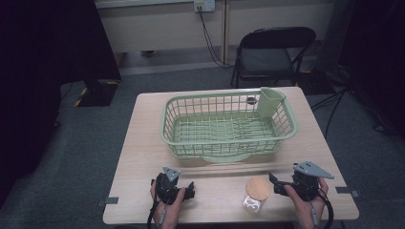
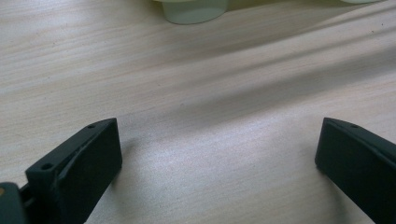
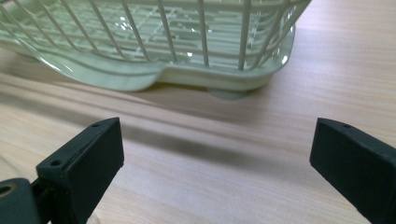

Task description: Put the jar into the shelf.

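High view: jar with wooden lid stands on the desk just left of the right tool, jaws apart and empty, left tool likewise apart; best to straddle the jar squarely below the lid before closing, then lift toward the basket.

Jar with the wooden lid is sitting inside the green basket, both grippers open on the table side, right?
Not inside. The high view shows the jar standing on the table in front of the green basket, beside the right gripper. Left gripper and right are open, as you said.

wooden table, green basket, lidded jar
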A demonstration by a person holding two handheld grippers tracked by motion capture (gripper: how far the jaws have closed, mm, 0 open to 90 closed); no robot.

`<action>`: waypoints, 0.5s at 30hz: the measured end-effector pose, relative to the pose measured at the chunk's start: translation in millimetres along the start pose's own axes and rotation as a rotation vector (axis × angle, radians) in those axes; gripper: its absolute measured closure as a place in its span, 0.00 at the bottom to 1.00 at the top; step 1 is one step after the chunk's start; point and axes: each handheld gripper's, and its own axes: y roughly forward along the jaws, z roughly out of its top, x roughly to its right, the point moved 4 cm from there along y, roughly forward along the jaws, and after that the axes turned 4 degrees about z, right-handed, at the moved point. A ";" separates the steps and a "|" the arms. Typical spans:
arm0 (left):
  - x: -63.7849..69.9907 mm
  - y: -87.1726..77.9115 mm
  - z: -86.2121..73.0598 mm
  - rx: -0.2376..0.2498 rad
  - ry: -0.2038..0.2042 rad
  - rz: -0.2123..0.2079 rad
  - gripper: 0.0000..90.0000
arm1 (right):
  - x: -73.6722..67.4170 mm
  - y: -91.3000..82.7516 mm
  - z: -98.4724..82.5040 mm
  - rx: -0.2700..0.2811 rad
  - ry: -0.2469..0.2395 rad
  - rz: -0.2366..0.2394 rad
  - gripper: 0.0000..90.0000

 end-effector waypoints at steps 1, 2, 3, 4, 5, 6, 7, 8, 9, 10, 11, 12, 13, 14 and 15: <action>0.0 0.0 0.0 0.000 0.000 0.000 0.00 | -0.5 -1.9 2.0 0.010 0.007 0.007 0.02; 0.0 0.0 0.0 0.000 0.000 0.000 0.00 | -1.0 -3.7 4.0 0.020 0.007 0.014 0.02; 0.0 0.0 0.0 0.000 0.000 0.000 0.00 | -1.6 -5.5 5.8 0.028 0.009 0.016 0.02; 0.0 0.0 0.0 0.000 0.000 0.000 0.00 | -2.4 -7.2 7.4 0.036 0.010 0.018 0.02; 0.0 0.0 0.0 0.000 0.000 0.000 0.00 | -3.4 -9.1 9.1 0.047 0.010 0.023 0.02; 0.0 0.0 0.0 0.000 0.000 0.000 0.00 | -4.4 -10.7 10.5 0.053 0.012 0.031 0.02; 0.0 0.0 0.0 0.000 0.000 0.000 0.00 | -5.3 -12.2 11.8 0.059 0.011 0.035 0.02; 0.0 0.0 0.0 0.000 0.000 0.000 0.00 | -6.1 -13.8 13.2 0.065 0.010 0.036 0.02; 0.0 0.0 0.0 0.000 0.000 0.000 0.00 | -6.1 -13.8 13.2 0.065 0.010 0.036 0.02; 0.0 0.0 0.0 0.000 0.000 0.000 0.00 | -7.7 -17.2 16.2 0.080 0.011 0.046 0.02; 0.0 0.0 0.0 0.000 0.000 0.000 0.00 | -8.7 -19.0 17.8 0.087 0.010 0.050 0.02; 0.0 0.0 0.0 0.000 0.000 0.000 0.00 | -9.5 -20.4 18.9 0.092 0.009 0.053 0.02; 0.0 0.0 0.0 0.000 0.000 0.000 0.00 | -9.5 -20.4 18.9 0.092 0.009 0.053 0.02; 0.0 0.0 0.0 0.000 0.000 0.000 0.00 | -12.0 -24.4 21.9 0.103 0.008 0.067 0.02; 0.0 0.0 0.0 0.000 0.000 0.000 0.00 | -13.4 -26.5 23.3 0.109 0.006 0.072 0.02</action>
